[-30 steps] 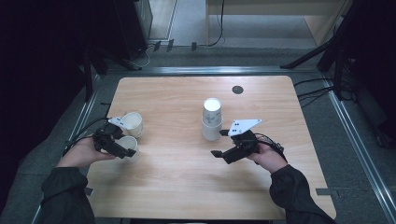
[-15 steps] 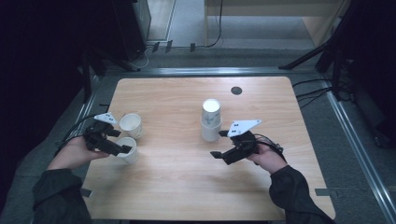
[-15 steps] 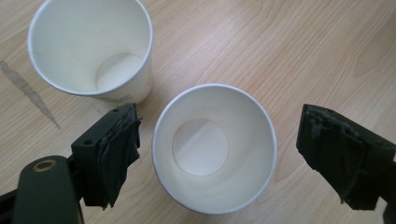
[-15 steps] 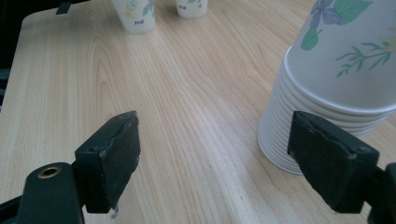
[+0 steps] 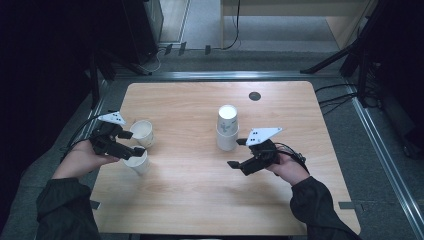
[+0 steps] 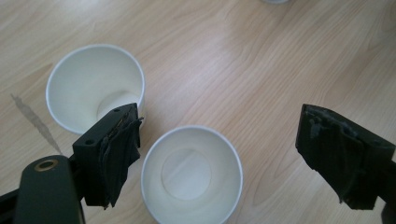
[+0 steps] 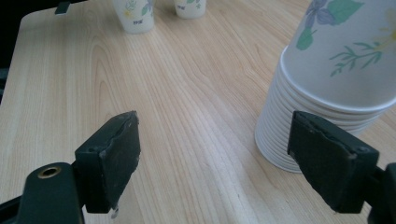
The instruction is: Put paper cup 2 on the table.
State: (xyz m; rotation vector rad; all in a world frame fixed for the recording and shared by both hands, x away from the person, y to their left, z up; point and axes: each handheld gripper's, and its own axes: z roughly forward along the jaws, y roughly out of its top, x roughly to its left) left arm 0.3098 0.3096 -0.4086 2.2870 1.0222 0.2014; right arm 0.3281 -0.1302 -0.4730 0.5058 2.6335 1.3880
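- White paper cups, open-mouthed and upright, are stood two together at the table's left edge: the nearer cup [image 6: 192, 175] is framed between the wide-spread jaws of the left gripper [image 5: 131, 142], untouched, with the farther cup [image 6: 95, 88] just beside it
- The step in hand is judged to be setting out single cups; next, another cup is likely to be drawn from the tall upside-down stack of flower-printed paper cups [image 5: 227, 127]
- The right gripper [image 5: 239, 153] is held wide and empty near that stack
- The stack's nested rims [image 7: 299, 135] are resolved in the right gripper view, while the cups' empty insides are shown in the left gripper view
- The light wooden table [image 5: 200, 210] is laid out whole in the high view
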